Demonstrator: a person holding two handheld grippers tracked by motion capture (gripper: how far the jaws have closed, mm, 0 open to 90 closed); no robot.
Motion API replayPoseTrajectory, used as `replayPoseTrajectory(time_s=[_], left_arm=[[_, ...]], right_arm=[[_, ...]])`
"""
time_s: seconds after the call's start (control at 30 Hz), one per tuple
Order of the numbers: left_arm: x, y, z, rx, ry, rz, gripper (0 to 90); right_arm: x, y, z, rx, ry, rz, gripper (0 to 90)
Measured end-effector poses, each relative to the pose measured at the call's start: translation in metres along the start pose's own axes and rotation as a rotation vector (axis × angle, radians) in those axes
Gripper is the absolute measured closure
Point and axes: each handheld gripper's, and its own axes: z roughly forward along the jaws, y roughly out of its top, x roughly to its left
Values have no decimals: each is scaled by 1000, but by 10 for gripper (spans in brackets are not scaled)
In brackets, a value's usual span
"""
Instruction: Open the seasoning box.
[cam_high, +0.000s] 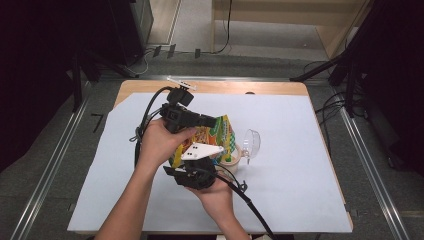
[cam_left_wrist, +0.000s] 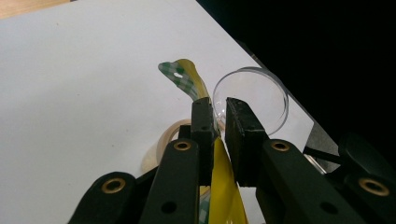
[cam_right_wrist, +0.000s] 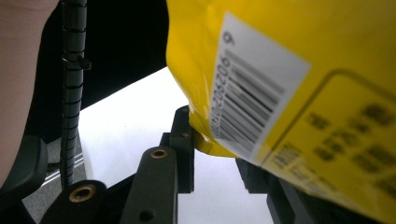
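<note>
Packet: a yellow snack packet held up over the middle of the table, between both grippers.
Left gripper: jaws closed on the packet's thin upper edge, which curls up beyond them.
Right gripper: jaws clamped on a lower corner of the packet, beside its barcode label.
Bowl: a clear plastic bowl tipped on its side, just right of the packet.
Tape: a pale roll of tape lying under the packet.

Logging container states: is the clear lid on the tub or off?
Off: the clear lid stands tipped on the table beside the tub.
</note>
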Motion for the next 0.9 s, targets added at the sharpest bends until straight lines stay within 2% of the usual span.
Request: replayPoseTrajectory(time_s=[0.33,0.8,0.9], left_arm=[[6,1,1,-3,-13,-15,814],[5,8,1,-6,-12,9,790],[4,8,2,9,6,13,813]], right_arm=[[-1,1,-1,5,2,-8,717],[-3,8,-1,6,1,23,717],[-4,9,0,7,6,34,718]])
